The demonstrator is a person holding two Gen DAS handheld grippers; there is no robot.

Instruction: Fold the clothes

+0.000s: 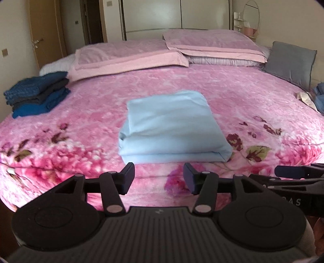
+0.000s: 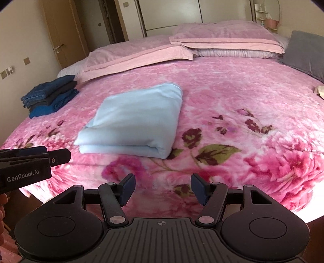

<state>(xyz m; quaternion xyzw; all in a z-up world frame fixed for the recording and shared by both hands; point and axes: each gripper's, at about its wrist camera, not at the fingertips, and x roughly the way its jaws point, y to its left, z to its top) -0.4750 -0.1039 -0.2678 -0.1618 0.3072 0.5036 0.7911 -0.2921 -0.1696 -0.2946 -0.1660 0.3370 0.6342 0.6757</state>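
A bed under a pink floral blanket [image 1: 212, 95] fills the room ahead of both tongs. The folded pale-blue cloth [image 1: 172, 125] lies flat on it, just ahead of the left tongs [image 1: 159, 178] and ahead-left of the right tongs [image 2: 163, 188]. Both stand wide with nothing between the pads, clear of the cloth. Far left sits a stack of dark blue clothes [image 1: 36, 93]; pink pillows [image 1: 129, 56] and a grey cushion [image 1: 289, 60] lie beyond. A wooden door [image 1: 42, 34] and a wardrobe [image 1: 176, 14] line the back wall. At the right edge, loose clothes [image 1: 316, 97] are cut off and hard to make out.
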